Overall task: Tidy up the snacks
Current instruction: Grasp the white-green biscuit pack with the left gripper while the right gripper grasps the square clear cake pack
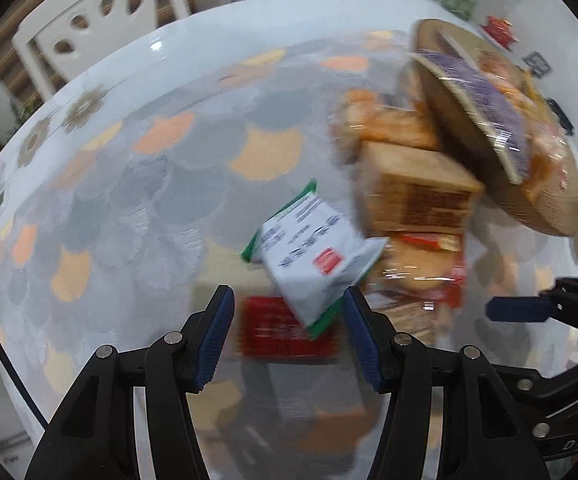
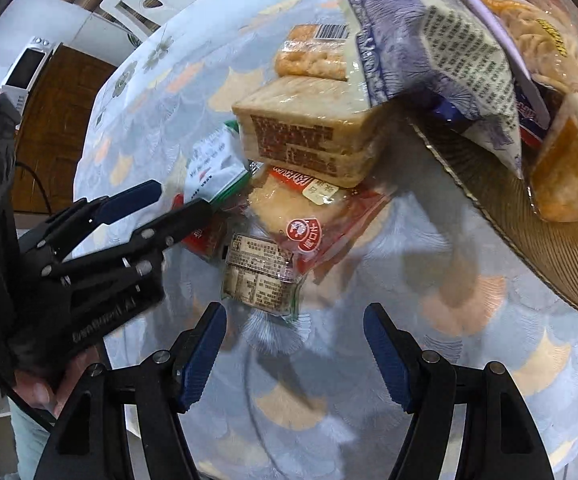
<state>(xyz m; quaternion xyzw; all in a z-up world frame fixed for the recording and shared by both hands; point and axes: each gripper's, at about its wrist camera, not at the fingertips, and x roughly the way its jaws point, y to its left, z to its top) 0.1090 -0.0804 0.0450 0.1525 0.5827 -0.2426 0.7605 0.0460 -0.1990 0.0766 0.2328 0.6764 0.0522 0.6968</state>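
A pile of snack packs lies on the patterned tablecloth point(image 1: 129, 184). A white and green packet point(image 1: 313, 256) lies on a red packet point(image 1: 273, 328), just ahead of my open left gripper point(image 1: 289, 316). Beside them are a brown wrapped block point(image 1: 417, 192) and a clear pack with a red label point(image 2: 305, 216). A round woven tray point(image 2: 529, 232) at the right holds a purple bag point(image 2: 429, 40) and other snacks. My right gripper point(image 2: 295, 340) is open and empty above the cloth, short of a small printed packet point(image 2: 261, 276). The left gripper point(image 2: 169, 200) also shows in the right wrist view, open around the white packet point(image 2: 213, 160).
White chairs point(image 1: 89, 20) stand beyond the table's far edge. A white appliance point(image 2: 29, 68) sits on a wooden cabinet at the left. A red ornament point(image 1: 499, 28) lies past the tray.
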